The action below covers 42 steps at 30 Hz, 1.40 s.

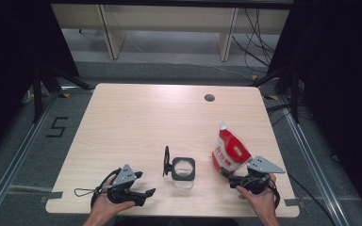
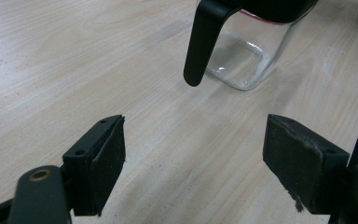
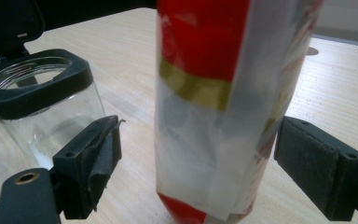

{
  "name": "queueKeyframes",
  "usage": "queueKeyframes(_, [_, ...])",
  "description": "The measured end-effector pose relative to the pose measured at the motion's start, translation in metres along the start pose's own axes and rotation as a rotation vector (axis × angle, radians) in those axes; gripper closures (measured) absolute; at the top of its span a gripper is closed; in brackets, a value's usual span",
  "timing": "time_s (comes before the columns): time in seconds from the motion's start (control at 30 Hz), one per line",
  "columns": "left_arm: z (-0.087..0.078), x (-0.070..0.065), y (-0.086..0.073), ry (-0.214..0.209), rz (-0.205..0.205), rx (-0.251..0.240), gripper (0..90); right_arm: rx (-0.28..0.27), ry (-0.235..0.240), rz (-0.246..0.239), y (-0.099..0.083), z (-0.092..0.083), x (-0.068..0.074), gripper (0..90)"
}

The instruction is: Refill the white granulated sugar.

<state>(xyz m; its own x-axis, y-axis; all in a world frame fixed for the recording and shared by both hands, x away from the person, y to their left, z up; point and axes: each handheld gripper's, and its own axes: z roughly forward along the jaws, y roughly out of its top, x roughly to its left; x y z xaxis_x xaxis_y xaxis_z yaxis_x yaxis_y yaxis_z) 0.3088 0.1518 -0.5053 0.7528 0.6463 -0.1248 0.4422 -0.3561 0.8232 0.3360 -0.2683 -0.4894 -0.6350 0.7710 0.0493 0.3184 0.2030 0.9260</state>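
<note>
- Right hand-held gripper [image 1: 227, 175]: jaws spread as wide as they go. In the right gripper view the pads stand either side of the red-and-white pouch [image 3: 223, 107] with a clear gap on each side; no contact with the pads.
- Pouch [image 1: 230, 150] stands upright on the worktop [image 1: 136, 117], directly ahead of the right hand-held gripper and between its jaws. White spout at the top, tilted slightly away from the gripper.
- Left hand-held gripper [image 1: 147, 193]: jaws apart, nothing between them; bare worktop [image 2: 74, 70] beneath in the left gripper view. It rests low at the near edge of the worktop in the person's left hand [image 1: 106, 205].
- Glass jar [image 1: 183, 172]: clear body, square black collar, mouth open. It sits ahead of and to the right of the left hand-held gripper, well apart from its jaws.
- Jar lid [image 1: 166, 161]: black, flipped up on its hinge and standing on edge at the jar's left side. In the left gripper view a black tab [image 2: 203, 42] hangs down in front of the glass [image 2: 244, 60].
- From the right hand-held gripper, the jar [image 3: 37, 102] lies just left of the pouch, near but not touching.
- Right hand [image 1: 259, 197] grips the gripper body from behind, near the worktop's near right corner.
</note>
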Motion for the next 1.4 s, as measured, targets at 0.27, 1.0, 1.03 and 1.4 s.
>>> queueKeyframes(0.27, [-0.002,0.0,-0.001,-0.003,0.02,0.006,20.6,-0.03,0.006,0.017,-0.001,0.007,0.001,16.0])
queueKeyframes(1.0, [-0.001,-0.003,-0.001,-0.013,0.024,0.004,20.7,-0.107,-0.026,0.022,-0.002,0.025,-0.004,22.1])
queueKeyframes(1.03, [-0.001,-0.003,-0.001,-0.014,0.014,0.004,20.7,-0.11,-0.024,0.018,-0.002,0.026,-0.005,22.6])
queueKeyframes(1.4, [-0.001,-0.004,0.0,-0.015,0.018,-0.002,20.8,-0.115,-0.04,-0.01,-0.003,0.032,-0.007,28.3])
